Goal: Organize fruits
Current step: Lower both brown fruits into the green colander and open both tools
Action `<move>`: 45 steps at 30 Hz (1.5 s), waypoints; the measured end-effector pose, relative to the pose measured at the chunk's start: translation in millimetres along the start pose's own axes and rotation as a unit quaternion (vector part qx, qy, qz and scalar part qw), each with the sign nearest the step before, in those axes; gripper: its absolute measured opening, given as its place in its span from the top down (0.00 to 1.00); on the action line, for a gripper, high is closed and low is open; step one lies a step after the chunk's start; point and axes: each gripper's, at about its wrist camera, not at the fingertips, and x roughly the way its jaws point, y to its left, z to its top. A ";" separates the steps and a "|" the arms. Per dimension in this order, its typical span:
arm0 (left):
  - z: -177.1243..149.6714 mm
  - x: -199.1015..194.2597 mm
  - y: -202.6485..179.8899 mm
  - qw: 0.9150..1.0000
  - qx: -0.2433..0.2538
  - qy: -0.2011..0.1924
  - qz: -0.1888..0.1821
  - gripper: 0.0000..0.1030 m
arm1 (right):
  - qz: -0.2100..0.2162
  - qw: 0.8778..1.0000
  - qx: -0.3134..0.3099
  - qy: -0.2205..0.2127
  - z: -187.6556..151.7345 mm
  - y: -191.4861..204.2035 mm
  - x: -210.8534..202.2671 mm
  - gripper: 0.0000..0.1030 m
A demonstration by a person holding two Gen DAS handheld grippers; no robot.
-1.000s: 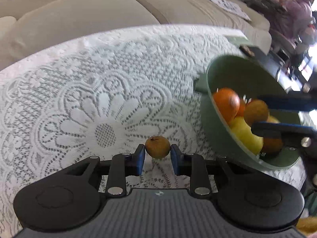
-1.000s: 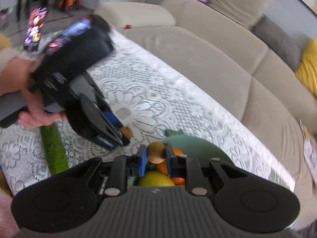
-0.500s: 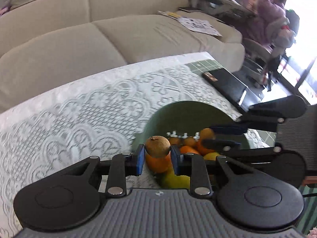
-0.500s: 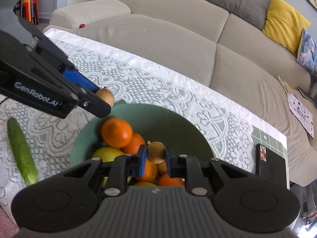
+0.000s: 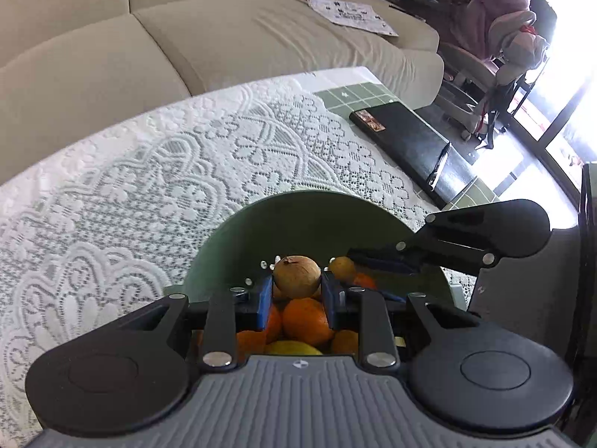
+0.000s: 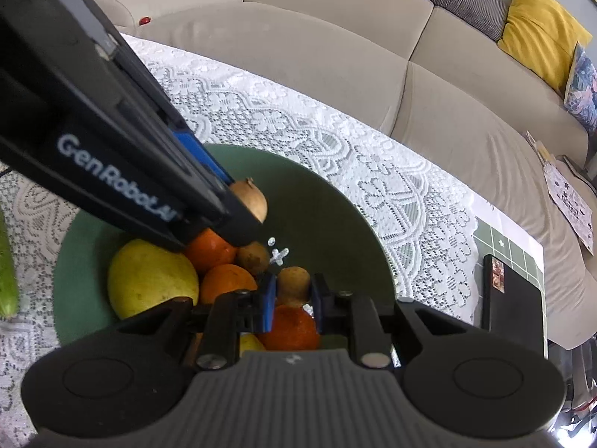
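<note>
From the left wrist, the left gripper (image 5: pixel 296 291) has its blue pads clamped on a small brown fruit (image 5: pixel 296 276), roundish, stem nub pointing up and a little left, held above the green bowl (image 5: pixel 298 220) over oranges (image 5: pixel 306 319). The right gripper (image 5: pixel 358 261) reaches in from the right with another brown fruit (image 5: pixel 341 268) at its tip. From the right wrist, the right gripper (image 6: pixel 294 298) is shut on its brown fruit (image 6: pixel 294 283), long axis upright, above an orange (image 6: pixel 289 326). The left gripper (image 6: pixel 238 201) holds its fruit (image 6: pixel 252 201) nub-up over the bowl (image 6: pixel 335 231), beside a yellow fruit (image 6: pixel 149 278). A cucumber (image 6: pixel 5 272) lies on the lace cloth (image 6: pixel 261 104).
</note>
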 end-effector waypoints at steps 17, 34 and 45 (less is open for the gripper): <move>2.6 29.4 12.0 0.998 -0.051 0.033 0.009 0.70 | -0.010 1.000 -0.014 0.011 -0.5 0.2 19.9 0.84; -3.1 -3.3 -0.7 0.999 -0.048 0.015 0.019 0.66 | -0.009 1.000 -0.009 0.000 2.9 8.2 -0.5 0.70; -28.2 -76.8 -3.6 0.993 -0.090 -0.046 0.062 0.62 | 0.025 0.994 0.100 -0.028 9.0 19.2 -51.6 0.41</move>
